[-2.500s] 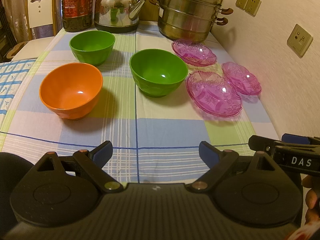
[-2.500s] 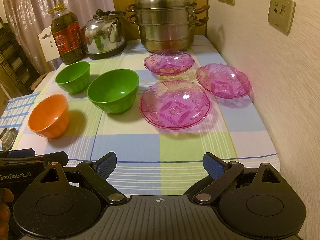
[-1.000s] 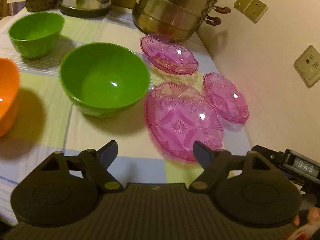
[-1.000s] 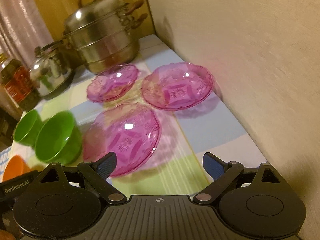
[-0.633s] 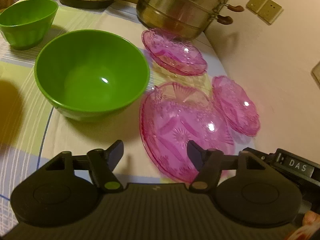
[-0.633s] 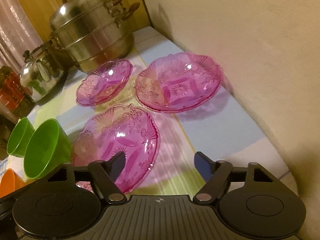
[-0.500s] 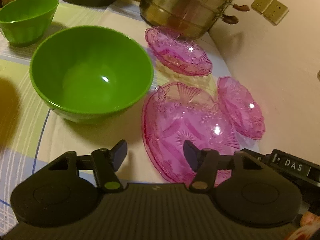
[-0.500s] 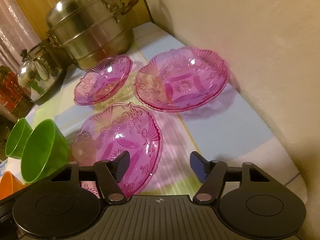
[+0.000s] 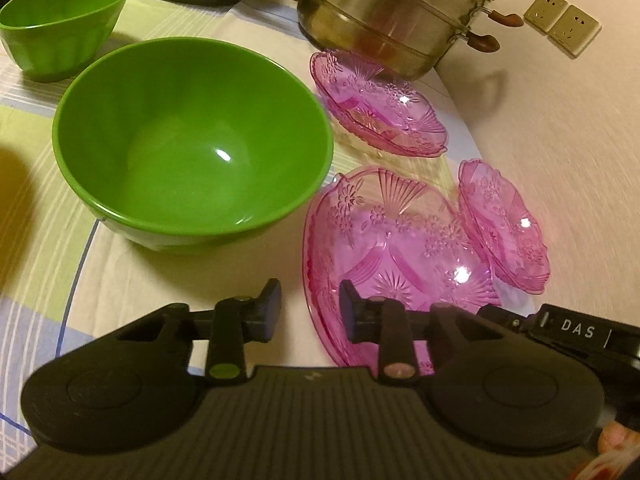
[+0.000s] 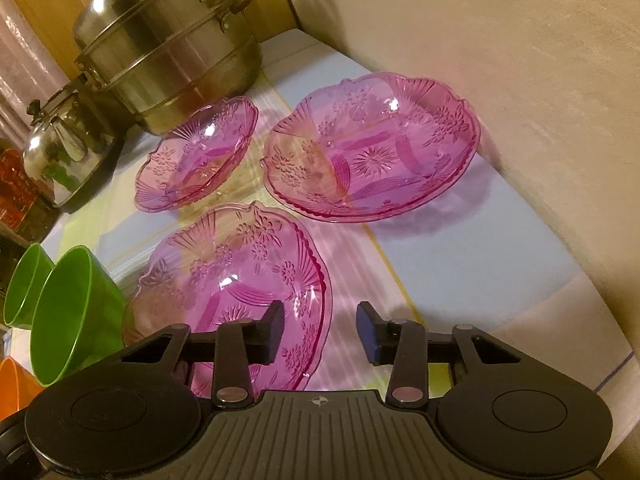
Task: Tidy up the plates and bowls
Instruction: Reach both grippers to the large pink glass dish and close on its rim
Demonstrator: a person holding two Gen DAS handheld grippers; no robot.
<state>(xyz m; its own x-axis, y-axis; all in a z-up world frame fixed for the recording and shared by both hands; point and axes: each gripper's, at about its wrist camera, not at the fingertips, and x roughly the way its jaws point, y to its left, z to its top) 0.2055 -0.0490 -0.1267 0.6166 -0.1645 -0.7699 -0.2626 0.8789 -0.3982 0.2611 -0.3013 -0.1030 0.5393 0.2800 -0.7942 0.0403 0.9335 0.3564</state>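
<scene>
Tablecloth [image 9: 48, 240]: three pink plates [image 10: 240, 276], two green bowls [image 9: 192, 140].

Both rigs look the same: matte black ribbed housing with two round discs. The left hand-held gripper [image 9: 308, 310] and right hand-held gripper [image 10: 320, 334] have blue-padded fingers on black linkages with small round pivot caps. White "DAS" lettering marks one.
</scene>
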